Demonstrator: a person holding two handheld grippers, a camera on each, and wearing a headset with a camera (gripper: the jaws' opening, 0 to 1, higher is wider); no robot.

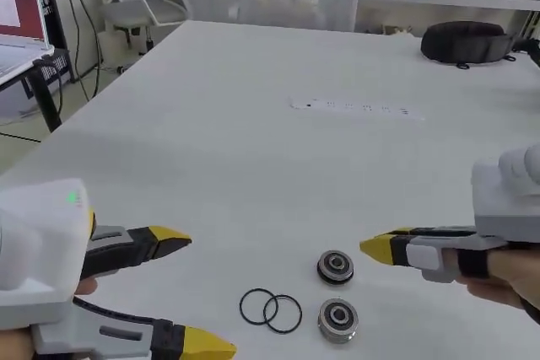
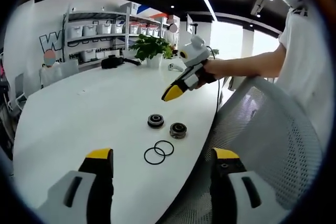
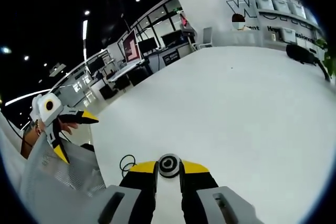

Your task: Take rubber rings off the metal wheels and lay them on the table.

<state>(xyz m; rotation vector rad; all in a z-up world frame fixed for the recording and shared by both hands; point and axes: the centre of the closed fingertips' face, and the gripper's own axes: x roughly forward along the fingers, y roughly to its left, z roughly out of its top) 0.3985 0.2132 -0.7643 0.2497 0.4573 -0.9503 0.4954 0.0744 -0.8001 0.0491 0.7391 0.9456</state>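
Observation:
Two metal wheels lie near the table's front edge, one behind the other; the farther one has a dark rim. Two thin black rubber rings lie flat and overlapping just left of them, also seen as rings in the left gripper view. My left gripper is open, left of the rings, with nothing between its jaws. My right gripper is shut and points at the farther wheel from the right, a short gap away.
The white table stretches far ahead. A white power strip lies mid-table and a black round bag sits at the far right. Grey chairs stand behind the far edge, and a mesh chair back is close by.

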